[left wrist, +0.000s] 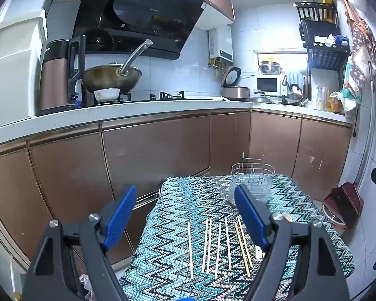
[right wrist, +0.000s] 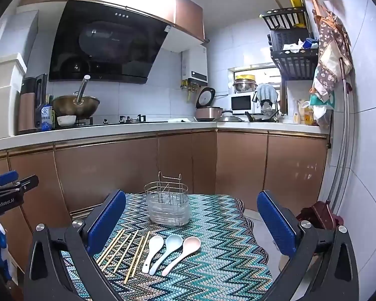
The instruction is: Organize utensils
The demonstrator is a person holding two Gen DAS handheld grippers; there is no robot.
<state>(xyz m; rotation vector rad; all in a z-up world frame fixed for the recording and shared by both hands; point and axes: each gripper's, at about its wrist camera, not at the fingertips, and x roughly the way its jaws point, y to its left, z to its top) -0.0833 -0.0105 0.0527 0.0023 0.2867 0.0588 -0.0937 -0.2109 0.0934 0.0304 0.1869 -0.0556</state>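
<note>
Chopsticks [right wrist: 124,254] are lying in a loose row near the desk's [right wrist: 220,258] front-left edge, three spoons [right wrist: 171,252] lying just beside them, all within easy reach for sorting. I am holding both the left gripper [left wrist: 185,215] and right gripper [right wrist: 191,222] above the desk, fingers wide open, gripping nothing. Toward the far edge, the wire caddy [right wrist: 167,207] is standing upright, waiting to receive them.

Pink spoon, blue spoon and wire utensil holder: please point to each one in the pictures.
pink spoon [right wrist: 191,243], right wrist view, on its bowl.
blue spoon [right wrist: 173,241], right wrist view, on its bowl.
wire utensil holder [right wrist: 167,208], right wrist view, on its clear lower wall.
</note>
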